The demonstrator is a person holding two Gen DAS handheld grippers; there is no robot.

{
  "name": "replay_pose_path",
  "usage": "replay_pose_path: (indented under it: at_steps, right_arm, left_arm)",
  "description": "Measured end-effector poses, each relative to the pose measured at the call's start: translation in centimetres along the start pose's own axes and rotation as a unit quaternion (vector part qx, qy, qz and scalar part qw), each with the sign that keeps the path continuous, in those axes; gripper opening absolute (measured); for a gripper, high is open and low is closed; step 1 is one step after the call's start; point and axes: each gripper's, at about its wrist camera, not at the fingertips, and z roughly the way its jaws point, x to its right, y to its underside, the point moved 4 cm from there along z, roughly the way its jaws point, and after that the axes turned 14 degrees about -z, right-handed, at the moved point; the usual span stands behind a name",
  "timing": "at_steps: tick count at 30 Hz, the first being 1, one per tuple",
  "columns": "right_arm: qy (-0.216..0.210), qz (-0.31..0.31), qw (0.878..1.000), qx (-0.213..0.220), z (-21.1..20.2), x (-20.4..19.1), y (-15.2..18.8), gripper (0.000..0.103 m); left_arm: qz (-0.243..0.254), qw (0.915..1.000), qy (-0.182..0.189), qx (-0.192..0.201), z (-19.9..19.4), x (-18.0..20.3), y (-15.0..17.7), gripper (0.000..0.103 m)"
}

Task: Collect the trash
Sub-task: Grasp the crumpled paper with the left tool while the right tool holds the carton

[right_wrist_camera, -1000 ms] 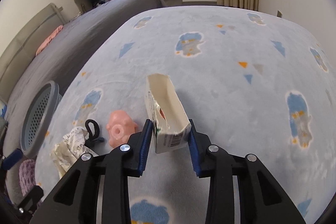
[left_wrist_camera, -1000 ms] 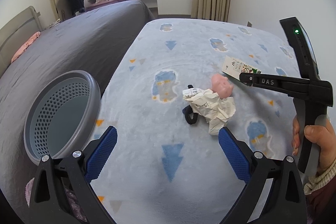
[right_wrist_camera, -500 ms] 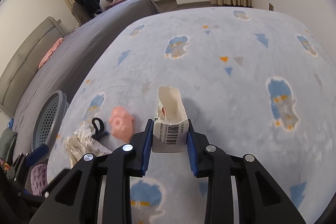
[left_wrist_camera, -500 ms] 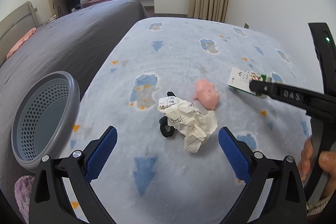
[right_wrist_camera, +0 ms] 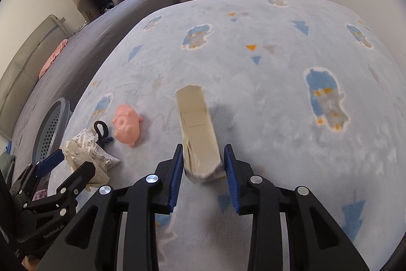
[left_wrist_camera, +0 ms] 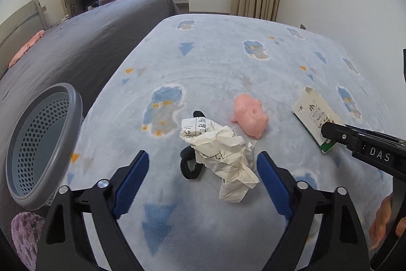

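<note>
Leaning basket (left_wrist_camera: 78,118): grey perforated plastic, empty as far as its inside shows, well off to the left tool's left, beside the grey bed (left_wrist_camera: 76,42).
Left tool (left_wrist_camera: 201,156): blue pads apart, and they have just been closing around the crumpled white sheet of written-on paper (left_wrist_camera: 220,156), which lies between them untouched on the pale blue patterned rug (left_wrist_camera: 215,67).
Black loop (left_wrist_camera: 189,169): partly under the paper, also between the pads.
Risk: the closing pads could take the loop along with the paper, or only pinch a loose fold.
Pink plastic pig toy (left_wrist_camera: 250,116): just beyond the paper, probably not trash.
Right tool (right_wrist_camera: 204,151): its jaws have just been opening. The torn white cardboard carton (right_wrist_camera: 198,128) sits between the pads, which look barely clear of its sides.
Risk: the carton, well right of the basket, may drop back to the rug.
Hard to make out: the carton's near end is blurred, its contents are unseen, and the person's hand (left_wrist_camera: 383,222) is cut off.
</note>
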Motion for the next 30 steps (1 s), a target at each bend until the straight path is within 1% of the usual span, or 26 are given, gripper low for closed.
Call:
replay_pose_path:
  at_steps: [1,2,3,4,5,6,11,21,26,30]
  right_arm:
    - [0.001,-0.002,1.000,0.000,0.0,0.0,0.0,0.042]
    - [0.002,-0.003,1.000,0.001,0.0,-0.1,0.0,0.045]
    - [0.002,-0.004,1.000,0.003,-0.1,-0.1,-0.1,0.053]
    - [0.003,-0.006,1.000,0.005,-0.1,-0.2,-0.1,0.056]
    - [0.004,-0.007,1.000,0.006,-0.2,-0.2,-0.2,0.057]
    - [0.006,-0.009,1.000,0.006,-0.2,-0.2,-0.2,0.057]
    - [0.011,-0.013,1.000,0.004,0.0,-0.3,-0.2,0.059]
    - [0.023,-0.017,1.000,-0.001,0.8,-0.3,-0.3,0.059]
    - [0.041,-0.028,0.999,-0.003,1.7,-0.6,-0.7,0.059]
    - [0.056,-0.036,0.998,-0.012,2.8,-0.8,-0.9,0.059]
  left_arm:
    - [0.001,1.0000,0.002,-0.003,0.1,0.1,0.0,0.069]
    - [0.002,1.0000,0.006,-0.007,0.2,0.2,0.1,0.065]
    - [0.002,0.9999,0.011,-0.011,0.3,0.2,0.2,0.055]
    - [0.004,0.9997,0.016,-0.015,0.4,0.3,0.3,0.043]
    - [0.006,0.9994,0.026,-0.021,0.4,0.4,0.4,0.038]
    - [0.008,0.9994,0.028,-0.021,0.3,0.5,0.4,0.036]
    - [0.013,0.9992,0.035,-0.017,-0.5,0.3,0.6,0.033]
    - [0.019,0.9989,0.042,0.008,-3.9,-0.9,0.1,0.032]
    - [0.023,0.9987,0.037,0.027,-5.5,-1.6,-0.4,0.032]
    - [0.022,0.9988,0.034,0.029,-5.9,-2.4,-0.4,0.032]
